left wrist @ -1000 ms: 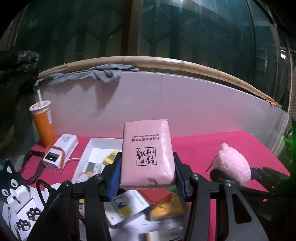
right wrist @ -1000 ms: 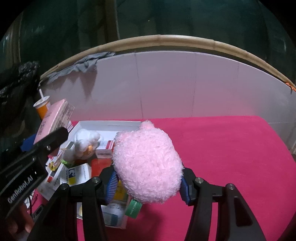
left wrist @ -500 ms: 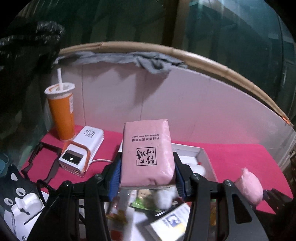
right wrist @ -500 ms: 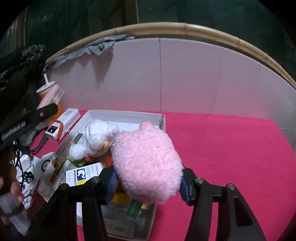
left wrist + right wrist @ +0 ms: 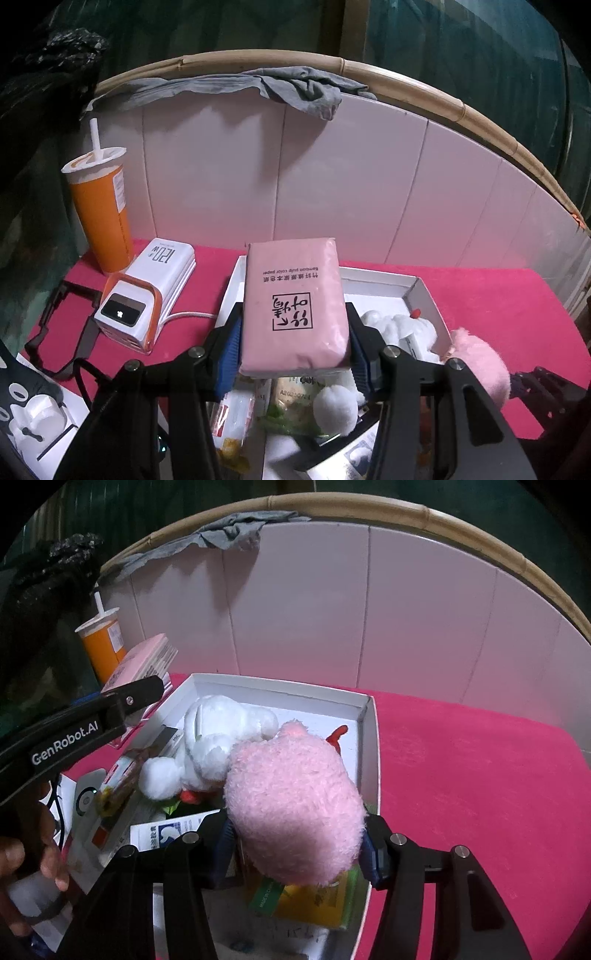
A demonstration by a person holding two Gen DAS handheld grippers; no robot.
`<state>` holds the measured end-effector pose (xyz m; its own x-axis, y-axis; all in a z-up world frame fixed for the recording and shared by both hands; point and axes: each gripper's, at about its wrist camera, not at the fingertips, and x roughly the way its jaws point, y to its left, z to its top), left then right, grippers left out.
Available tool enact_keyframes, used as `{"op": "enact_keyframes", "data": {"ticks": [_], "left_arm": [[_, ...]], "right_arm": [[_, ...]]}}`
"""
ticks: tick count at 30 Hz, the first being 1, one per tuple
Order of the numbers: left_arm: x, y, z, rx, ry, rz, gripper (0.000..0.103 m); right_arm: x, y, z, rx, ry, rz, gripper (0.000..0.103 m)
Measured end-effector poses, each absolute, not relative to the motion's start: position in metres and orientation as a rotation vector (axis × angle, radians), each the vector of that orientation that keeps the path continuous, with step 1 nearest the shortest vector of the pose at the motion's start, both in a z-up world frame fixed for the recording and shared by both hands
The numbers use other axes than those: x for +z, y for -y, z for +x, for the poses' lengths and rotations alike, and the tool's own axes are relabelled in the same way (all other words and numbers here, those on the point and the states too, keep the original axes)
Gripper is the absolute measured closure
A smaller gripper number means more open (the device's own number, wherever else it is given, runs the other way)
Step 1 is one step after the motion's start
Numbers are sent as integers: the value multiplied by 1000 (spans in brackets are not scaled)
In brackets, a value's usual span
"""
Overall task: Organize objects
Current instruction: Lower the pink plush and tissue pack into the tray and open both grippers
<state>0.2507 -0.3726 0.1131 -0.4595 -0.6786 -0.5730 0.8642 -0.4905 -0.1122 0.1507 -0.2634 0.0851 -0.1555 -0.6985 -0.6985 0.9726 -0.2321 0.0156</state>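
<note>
Left gripper [image 5: 293, 347] clamped on pink pack [image 5: 293, 302], right gripper [image 5: 297, 843] clamped on pink plush [image 5: 291, 805], left hand [image 5: 22, 864] at 8 o'clock gripping handle.

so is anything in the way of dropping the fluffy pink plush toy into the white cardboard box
Yes: the white plush toy and packets already fill the white cardboard box beneath the fluffy pink plush toy; only bare floor shows near its far right corner.

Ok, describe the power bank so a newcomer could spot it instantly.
On the pink table, left of the white box, stands an orange cup. The power bank lies beside it: white with orange trim, "120W" printed on top.
</note>
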Motion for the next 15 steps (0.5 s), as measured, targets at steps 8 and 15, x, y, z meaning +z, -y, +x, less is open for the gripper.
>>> {"op": "enact_keyframes", "data": {"ticks": [8,15], "left_arm": [[120,372,245,-2037,-464,570,54],[133,355,240,-2036,-412,544,2]], "right_arm": [[77,288,153,-1676,-544,711,43],[75,288,165,-1634,-601,673,23]]}}
